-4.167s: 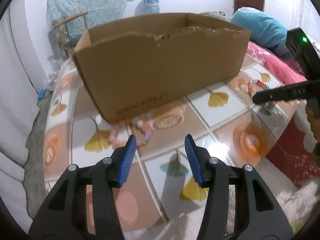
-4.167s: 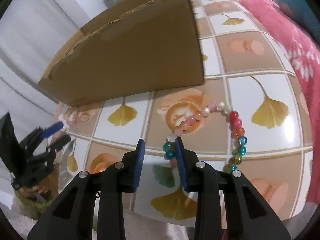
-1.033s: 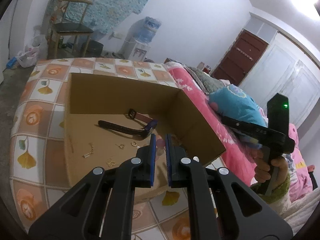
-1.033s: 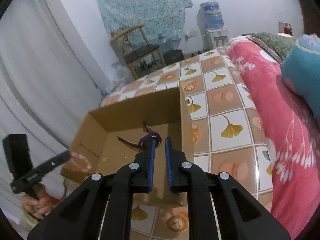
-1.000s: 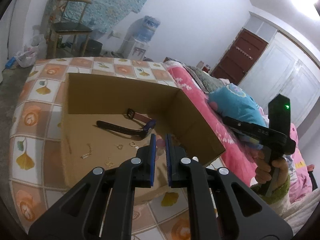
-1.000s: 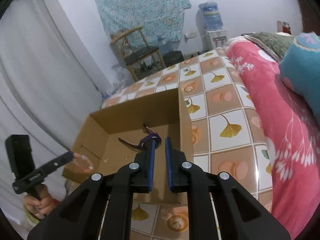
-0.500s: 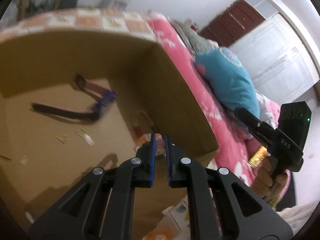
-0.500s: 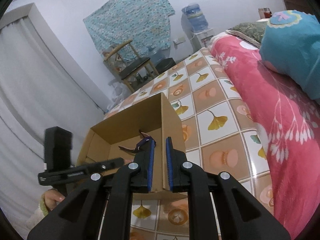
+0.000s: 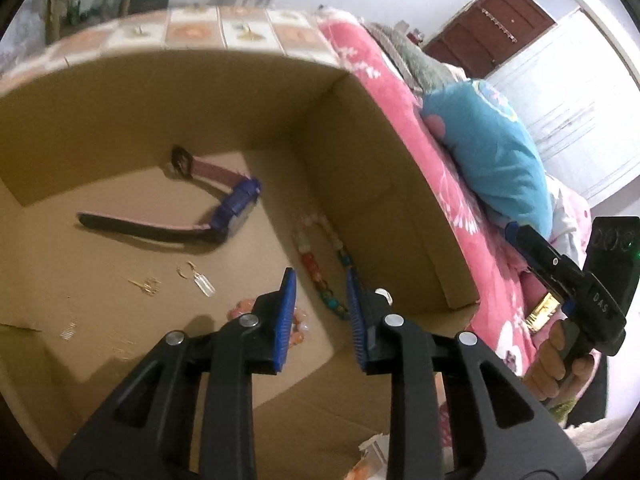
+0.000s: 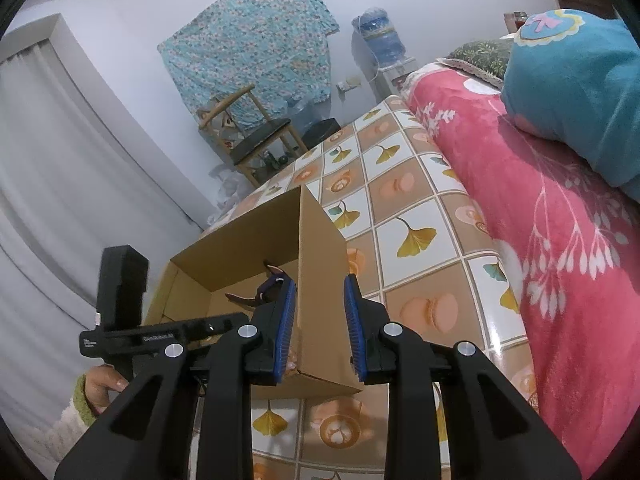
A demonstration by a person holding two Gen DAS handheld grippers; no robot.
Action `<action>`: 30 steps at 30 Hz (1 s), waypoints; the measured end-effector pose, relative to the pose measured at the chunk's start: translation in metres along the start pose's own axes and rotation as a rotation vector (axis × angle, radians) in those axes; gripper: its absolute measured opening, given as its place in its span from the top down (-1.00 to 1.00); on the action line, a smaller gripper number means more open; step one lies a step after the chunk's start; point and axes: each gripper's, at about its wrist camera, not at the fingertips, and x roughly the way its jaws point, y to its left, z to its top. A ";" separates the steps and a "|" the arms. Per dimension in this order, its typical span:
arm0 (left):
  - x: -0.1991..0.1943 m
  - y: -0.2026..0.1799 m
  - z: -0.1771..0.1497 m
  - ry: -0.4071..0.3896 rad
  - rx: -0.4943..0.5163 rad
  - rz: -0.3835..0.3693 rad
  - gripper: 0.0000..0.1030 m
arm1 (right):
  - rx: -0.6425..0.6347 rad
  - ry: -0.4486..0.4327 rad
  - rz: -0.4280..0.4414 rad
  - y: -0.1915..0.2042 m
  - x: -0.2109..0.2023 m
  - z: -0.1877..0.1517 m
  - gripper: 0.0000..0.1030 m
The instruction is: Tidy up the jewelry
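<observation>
Since a second ago, left gripper (image 9: 320, 290) dropped from above the rim to down inside the cardboard box (image 9: 248, 92), with the blue pads, then pinched nearly together on pink beads, now parting; right gripper (image 10: 319, 298) likewise spreading from a near-shut pinch, over the box's near right corner.

Left wrist view, from left to right: box interior seen only here; on the floor at far left some small gold-coloured bits (image 9: 68, 330); further right a gold earring pair (image 9: 149, 285) and a clear drop earring (image 9: 202, 282); behind these a watch (image 9: 224, 212) with a blue case and a pink and dark strap, lying on its side; just below the left pad a pink bead bracelet (image 9: 298, 326), mostly hidden by the finger, lying on the floor and free of the pads; nothing pressed between the opening jaws; seen through the gap, a multicoloured bead strand (image 9: 320, 272) stretched along the foot of the right wall; beyond that wall a pink floral blanket (image 9: 452, 192) and a teal pillow (image 9: 492, 152); at far right the other tool held in a hand (image 9: 560, 364).

Right wrist view, left to right: a hand (image 10: 102, 390) in a cream sleeve gripping the left tool, its fingers reaching into the box; box outside and its standing on the ginkgo-patterned table (image 10: 412, 236) shown only here; of the contents only the watch strap (image 10: 260, 294) visible over the rim; beads and earrings hidden; right jaws opening with nothing between the pads; pink blanket along the table's right edge.
</observation>
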 end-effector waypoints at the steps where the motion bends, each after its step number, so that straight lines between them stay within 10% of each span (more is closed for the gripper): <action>1: -0.002 -0.001 0.000 -0.016 0.006 0.012 0.51 | -0.002 -0.001 0.000 0.001 -0.001 -0.001 0.49; 15: -0.121 -0.035 -0.056 -0.347 0.115 0.223 -0.64 | -0.247 0.027 -0.025 0.076 -0.010 -0.036 -0.29; 30: -0.167 -0.035 -0.127 -0.519 0.033 0.551 -0.84 | -0.412 0.126 -0.239 0.136 -0.002 -0.096 -0.75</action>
